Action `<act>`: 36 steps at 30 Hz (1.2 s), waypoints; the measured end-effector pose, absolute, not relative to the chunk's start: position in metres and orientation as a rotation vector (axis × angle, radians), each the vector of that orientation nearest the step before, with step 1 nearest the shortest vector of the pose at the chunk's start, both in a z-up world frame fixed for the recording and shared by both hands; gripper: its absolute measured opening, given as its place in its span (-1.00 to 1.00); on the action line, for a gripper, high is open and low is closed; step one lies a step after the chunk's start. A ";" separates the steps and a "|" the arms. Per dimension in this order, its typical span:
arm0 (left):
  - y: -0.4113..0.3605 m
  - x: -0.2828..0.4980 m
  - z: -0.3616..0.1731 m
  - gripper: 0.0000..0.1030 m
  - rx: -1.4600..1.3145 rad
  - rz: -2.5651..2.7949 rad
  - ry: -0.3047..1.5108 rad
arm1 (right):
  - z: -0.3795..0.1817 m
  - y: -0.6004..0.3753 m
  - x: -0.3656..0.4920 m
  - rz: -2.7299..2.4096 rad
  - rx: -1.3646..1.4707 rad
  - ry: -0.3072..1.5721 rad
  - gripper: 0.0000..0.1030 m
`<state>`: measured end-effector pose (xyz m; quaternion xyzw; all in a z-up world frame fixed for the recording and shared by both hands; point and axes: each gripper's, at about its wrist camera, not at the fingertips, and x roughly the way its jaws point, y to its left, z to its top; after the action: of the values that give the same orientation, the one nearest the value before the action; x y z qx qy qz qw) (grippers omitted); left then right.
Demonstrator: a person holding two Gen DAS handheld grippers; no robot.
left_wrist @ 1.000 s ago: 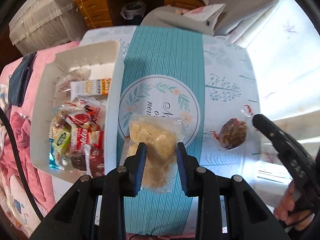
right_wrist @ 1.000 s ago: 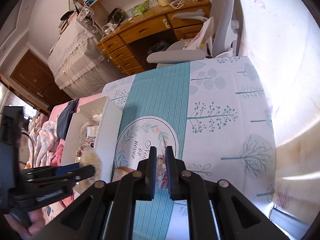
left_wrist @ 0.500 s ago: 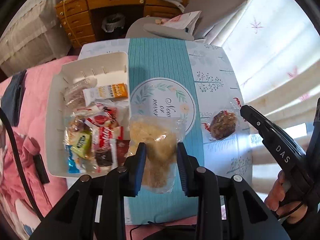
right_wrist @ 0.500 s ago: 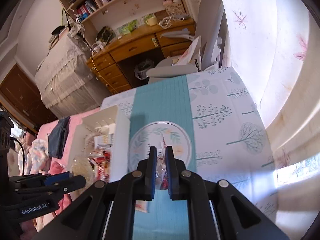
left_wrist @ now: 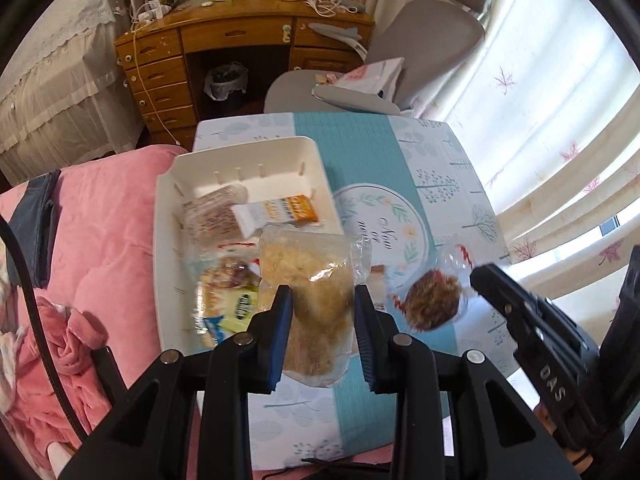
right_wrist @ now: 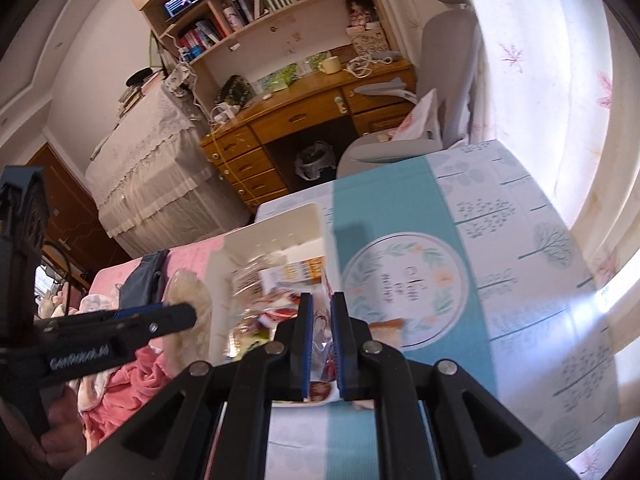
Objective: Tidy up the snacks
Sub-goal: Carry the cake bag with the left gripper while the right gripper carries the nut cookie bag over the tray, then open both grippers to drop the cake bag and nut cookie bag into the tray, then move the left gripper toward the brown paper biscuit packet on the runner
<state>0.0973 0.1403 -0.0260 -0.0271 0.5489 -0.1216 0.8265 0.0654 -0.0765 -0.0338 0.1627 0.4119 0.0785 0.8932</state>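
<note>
yellow snack bag [left_wrist: 316, 300] pinched in left hand-held gripper [left_wrist: 323, 320], seemingly airborne.

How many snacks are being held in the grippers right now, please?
2: a pale crumbly packet in the left gripper, and a dark round cake in clear wrap in the right gripper.
</note>
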 end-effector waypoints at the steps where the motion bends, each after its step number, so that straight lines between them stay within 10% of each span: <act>1: 0.148 0.098 -0.027 -0.44 -0.062 -0.259 1.159 | -0.035 -0.070 0.064 0.171 0.337 0.853 -0.83; 19: 0.209 0.115 -0.054 -0.43 -0.200 -0.323 1.048 | -0.053 0.019 0.052 0.327 0.239 0.869 -0.76; 23: 0.207 0.114 -0.055 0.34 -0.220 -0.324 1.045 | -0.056 0.019 0.055 0.324 0.230 0.892 -0.53; 36: 0.200 0.102 -0.072 0.59 -0.262 -0.249 1.131 | -0.058 0.002 0.054 0.319 0.229 0.956 -0.12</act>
<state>0.1023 0.1998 -0.0715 -0.1233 0.5328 -0.1173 0.8289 0.0541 0.0017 -0.0577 0.1096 0.4568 0.1523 0.8695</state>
